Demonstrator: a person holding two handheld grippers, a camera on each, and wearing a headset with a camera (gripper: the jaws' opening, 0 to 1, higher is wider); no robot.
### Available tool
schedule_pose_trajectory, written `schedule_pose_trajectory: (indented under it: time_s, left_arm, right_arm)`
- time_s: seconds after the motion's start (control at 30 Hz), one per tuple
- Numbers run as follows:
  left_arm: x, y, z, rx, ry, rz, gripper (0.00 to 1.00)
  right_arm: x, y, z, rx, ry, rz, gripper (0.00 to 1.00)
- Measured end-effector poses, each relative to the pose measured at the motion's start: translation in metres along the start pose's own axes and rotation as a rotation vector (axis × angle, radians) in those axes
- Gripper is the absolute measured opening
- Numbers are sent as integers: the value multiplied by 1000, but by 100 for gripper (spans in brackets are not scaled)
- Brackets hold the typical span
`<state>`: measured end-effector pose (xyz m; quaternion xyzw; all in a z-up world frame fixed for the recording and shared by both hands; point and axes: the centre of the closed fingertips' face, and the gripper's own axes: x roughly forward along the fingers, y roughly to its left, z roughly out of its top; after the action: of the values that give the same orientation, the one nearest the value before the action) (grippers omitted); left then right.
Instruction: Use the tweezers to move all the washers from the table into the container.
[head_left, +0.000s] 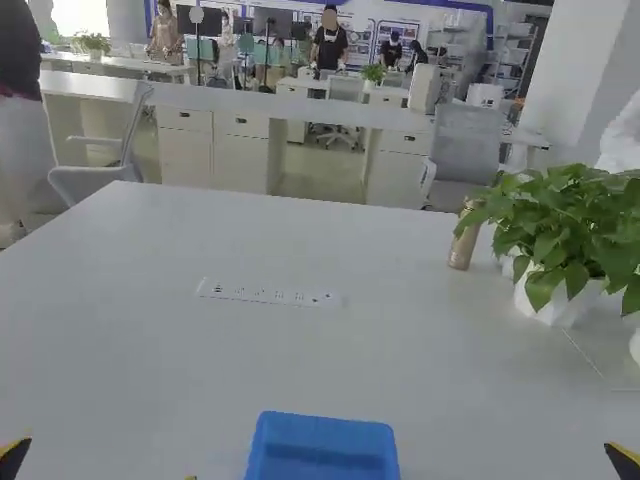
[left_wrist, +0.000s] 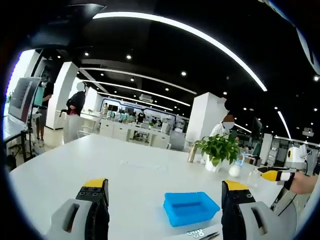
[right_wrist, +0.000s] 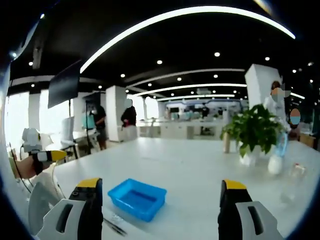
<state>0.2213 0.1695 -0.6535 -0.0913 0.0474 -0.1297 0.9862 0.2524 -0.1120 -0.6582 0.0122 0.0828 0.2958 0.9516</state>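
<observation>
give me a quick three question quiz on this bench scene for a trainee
1. True or false: the left hand-held gripper holds the tweezers.
2. What colour is the container? A red, B blue, C green.
3. Fill in: in the head view, the potted plant stands to the ___ of the container.

Key: 1 false, its jaws are open and empty; 2 B; 3 right.
</observation>
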Motion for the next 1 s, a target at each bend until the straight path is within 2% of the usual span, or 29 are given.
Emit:
schedule_pose_trajectory:
  time_s: [0.13, 0.33, 0.73, 1.0]
  left_arm:
    - [0, -2, -1, 1, 7, -14, 95]
    - [0, -3, 1, 2, 5, -27, 95]
    - [0, 6, 1, 10, 13, -33, 94]
    - [3, 4, -4, 5, 19, -42, 94]
  right_arm:
    - [-3, -1, -2, 11, -1, -19, 94]
    - [-1, 3, 0, 15, -7, -18, 94]
    - [1, 10, -3, 13, 8, -16, 93]
    - [2, 8, -3, 15, 26, -16, 92]
